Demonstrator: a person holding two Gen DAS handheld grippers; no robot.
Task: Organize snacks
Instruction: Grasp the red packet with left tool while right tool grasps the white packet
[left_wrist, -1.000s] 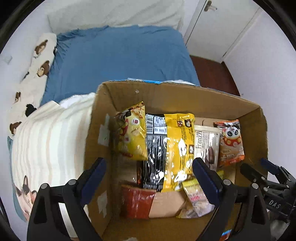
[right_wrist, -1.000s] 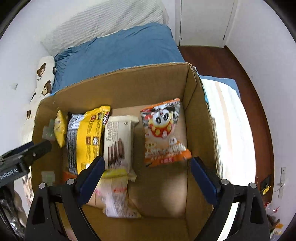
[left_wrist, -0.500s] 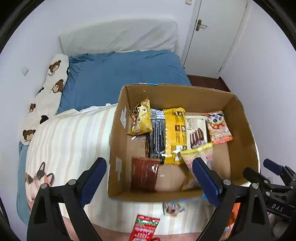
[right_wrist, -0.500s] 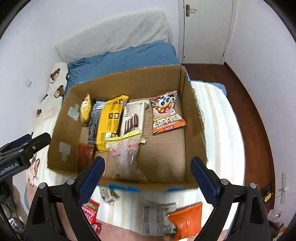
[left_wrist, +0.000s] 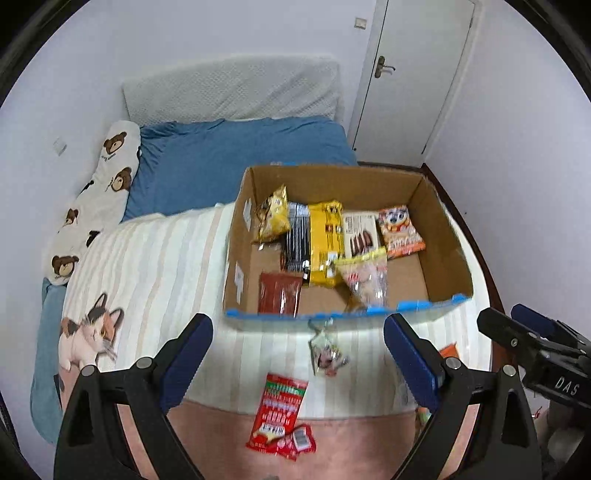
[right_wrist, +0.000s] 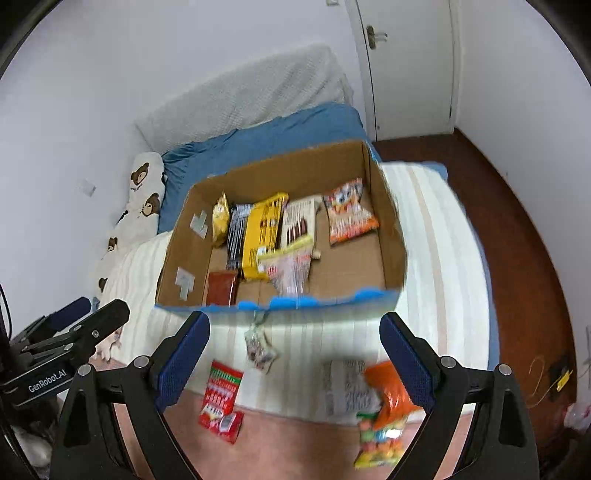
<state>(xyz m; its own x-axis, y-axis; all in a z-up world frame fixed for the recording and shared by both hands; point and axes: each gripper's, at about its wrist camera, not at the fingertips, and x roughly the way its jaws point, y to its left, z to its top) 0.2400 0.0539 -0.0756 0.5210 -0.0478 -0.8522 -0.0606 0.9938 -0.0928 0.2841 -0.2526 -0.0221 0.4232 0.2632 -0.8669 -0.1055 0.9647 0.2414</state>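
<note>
Both wide-open, empty tools (left_wrist: 297, 354) (right_wrist: 293, 352) now farther back from one box (left_wrist: 448, 236); seven packets inside.

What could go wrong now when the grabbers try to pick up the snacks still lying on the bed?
1. The red packet and orange bag lie near the bed's edge; a clumsy nudge might push them off.
2. The cardboard box sits on a soft blanket, so bumping its rim could tip or shift it.
3. The left gripper and right gripper, both open and empty, are close together and might collide reaching for the same snack.
</note>
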